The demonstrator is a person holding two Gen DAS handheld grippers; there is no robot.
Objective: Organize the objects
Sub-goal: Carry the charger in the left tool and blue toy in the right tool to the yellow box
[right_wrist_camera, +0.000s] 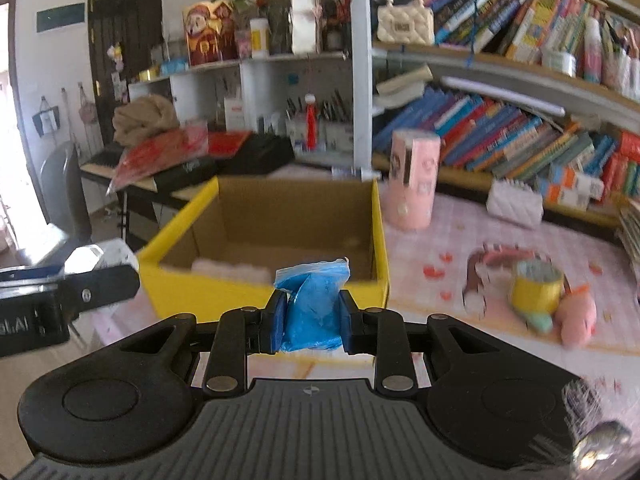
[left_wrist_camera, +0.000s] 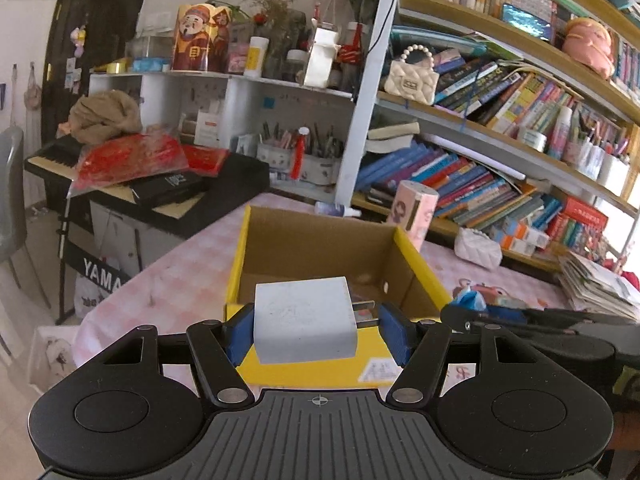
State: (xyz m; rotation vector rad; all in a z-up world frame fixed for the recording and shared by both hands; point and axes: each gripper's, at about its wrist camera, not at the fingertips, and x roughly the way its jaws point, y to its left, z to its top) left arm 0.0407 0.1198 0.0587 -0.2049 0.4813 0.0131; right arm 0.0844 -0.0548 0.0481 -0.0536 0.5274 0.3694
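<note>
My left gripper (left_wrist_camera: 316, 326) is shut on a white plug-in charger (left_wrist_camera: 305, 325), its metal prongs (left_wrist_camera: 365, 312) pointing right toward the blue pad. It hangs just before the near wall of the yellow cardboard box (left_wrist_camera: 304, 372). My right gripper (right_wrist_camera: 311, 320) is shut on a crumpled blue plastic bag (right_wrist_camera: 312, 306), in front of the same yellow box (right_wrist_camera: 224, 292). Something pale pink (right_wrist_camera: 232, 270) lies on the box floor. The left gripper (right_wrist_camera: 60, 300) shows at the left edge of the right wrist view, and the right gripper (left_wrist_camera: 540, 324) with the blue bag (left_wrist_camera: 470, 300) at the right of the left wrist view.
The box stands on a pink checked tablecloth (right_wrist_camera: 440, 216). On it are a pink cylinder (right_wrist_camera: 414, 178), a white quilted pouch (right_wrist_camera: 516, 202), a yellow tape roll (right_wrist_camera: 538, 286) and a pink toy (right_wrist_camera: 578, 318). Bookshelves (left_wrist_camera: 500, 152) rise behind; a keyboard (left_wrist_camera: 52, 158) piled with things stands left.
</note>
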